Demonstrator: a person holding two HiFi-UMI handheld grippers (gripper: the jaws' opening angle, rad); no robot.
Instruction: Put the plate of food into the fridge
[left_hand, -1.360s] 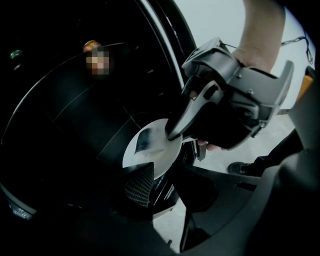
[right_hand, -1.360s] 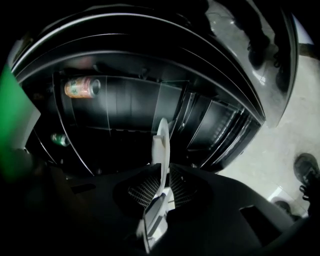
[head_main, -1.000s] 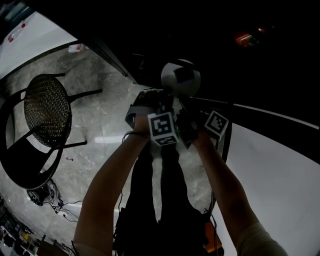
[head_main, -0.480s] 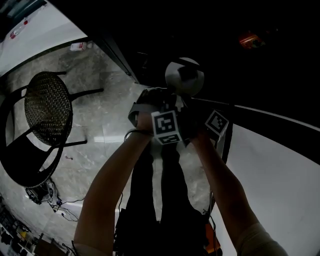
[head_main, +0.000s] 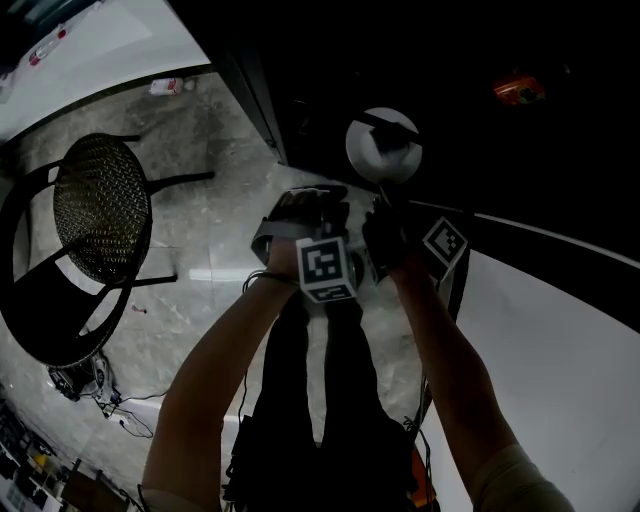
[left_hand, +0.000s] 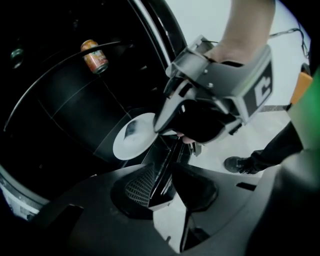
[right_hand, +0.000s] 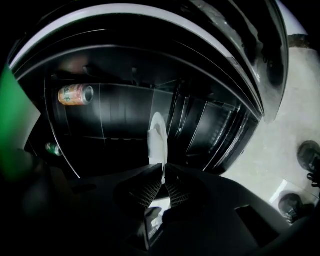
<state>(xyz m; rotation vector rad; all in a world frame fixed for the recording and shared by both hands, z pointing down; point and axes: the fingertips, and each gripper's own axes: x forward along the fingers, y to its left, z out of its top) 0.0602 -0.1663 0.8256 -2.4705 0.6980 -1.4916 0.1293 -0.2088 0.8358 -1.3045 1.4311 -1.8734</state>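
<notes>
My right gripper is shut on the near rim of a white plate, which stands edge-on before the dark open fridge. In the head view the plate shows as a pale disc with a dark patch of food, held out past both grippers. The left gripper view has the plate below the right gripper. My left gripper is closed on a dark narrow bar; what the bar belongs to is unclear. In the head view the left gripper sits just left of the right one.
An orange drink can lies on a fridge shelf, with a green container lower left. A white panel spreads to my right. A black mesh chair stands on the marble floor at left, with cables near it.
Both grippers have moved forward and slightly right, carrying the plate farther into the dark fridge opening. Both grips look unchanged.
</notes>
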